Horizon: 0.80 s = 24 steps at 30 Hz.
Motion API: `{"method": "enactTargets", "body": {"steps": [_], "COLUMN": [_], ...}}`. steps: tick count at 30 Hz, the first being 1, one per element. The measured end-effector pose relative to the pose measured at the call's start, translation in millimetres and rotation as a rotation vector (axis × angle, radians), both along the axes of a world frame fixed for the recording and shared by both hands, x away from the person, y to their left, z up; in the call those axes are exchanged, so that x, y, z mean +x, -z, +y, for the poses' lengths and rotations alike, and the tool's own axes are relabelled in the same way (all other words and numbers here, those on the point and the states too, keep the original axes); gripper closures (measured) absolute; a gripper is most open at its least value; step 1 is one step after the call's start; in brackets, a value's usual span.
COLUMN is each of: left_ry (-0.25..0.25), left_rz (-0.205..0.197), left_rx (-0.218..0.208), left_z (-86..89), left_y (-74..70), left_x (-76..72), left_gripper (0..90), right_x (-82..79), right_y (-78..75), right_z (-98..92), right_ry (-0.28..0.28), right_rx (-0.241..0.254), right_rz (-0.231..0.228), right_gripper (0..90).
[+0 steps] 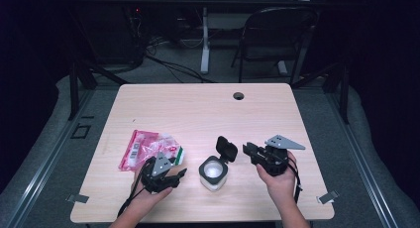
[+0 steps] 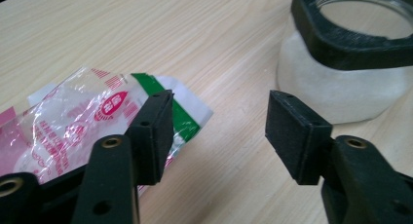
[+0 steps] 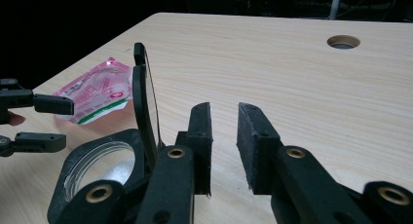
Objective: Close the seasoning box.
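A white jar (image 1: 213, 174) with a black rim stands near the table's front centre, its black flip lid (image 1: 226, 148) raised behind it. A crinkled pink and clear plastic bag (image 1: 148, 149) lies to its left. My left gripper (image 1: 182, 173) sits low between bag and jar, pointing at the jar. In the left gripper view its jaws (image 2: 219, 104) stand open over bare wood, with the bag (image 2: 73, 117) by the left jaw and the jar (image 2: 341, 87) ahead on the right. My right gripper (image 1: 246, 149) is just right of the lid. A narrow empty gap separates its jaws (image 3: 224, 112), and the upright lid (image 3: 141, 102) stands beside the left one.
The light wooden table (image 1: 198, 109) has a round cable hole (image 1: 238, 95) near its far edge. Behind the table stand a dark chair (image 1: 277, 34) and a white desk leg (image 1: 204, 39) on a dim floor with cables.
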<state>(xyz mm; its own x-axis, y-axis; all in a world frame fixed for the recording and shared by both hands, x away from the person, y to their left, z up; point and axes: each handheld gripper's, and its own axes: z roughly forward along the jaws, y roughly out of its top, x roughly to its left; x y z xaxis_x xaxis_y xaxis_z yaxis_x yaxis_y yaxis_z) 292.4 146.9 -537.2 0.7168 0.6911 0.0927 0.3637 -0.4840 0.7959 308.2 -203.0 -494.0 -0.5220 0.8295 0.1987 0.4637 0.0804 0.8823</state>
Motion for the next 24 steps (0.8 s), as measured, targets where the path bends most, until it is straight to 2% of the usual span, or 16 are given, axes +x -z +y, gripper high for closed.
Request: {"method": "enactTargets", "body": {"steps": [5,10,24], "left_ry": [0.029,0.057,0.133], "left_rz": [-0.005,0.001,0.018], "left_rx": [0.007,0.001,-0.004], "left_z": [-5.5,-9.9,-23.1], "left_y": [-1.7,-2.4,-2.6], "left_x": [-3.3,-5.9,-12.4], "left_gripper": [56.9,62.2,80.5], "right_x": [2.3,3.0,-0.8], "right_y": [2.0,2.2,1.0], "right_z": [5.5,8.4,14.7], "right_ry": [-0.018,-0.030,-0.054], "right_rx": [0.001,0.015,0.008], "right_rz": [0.006,0.010,0.003], "right_gripper": [77.7,77.7,78.0]}}
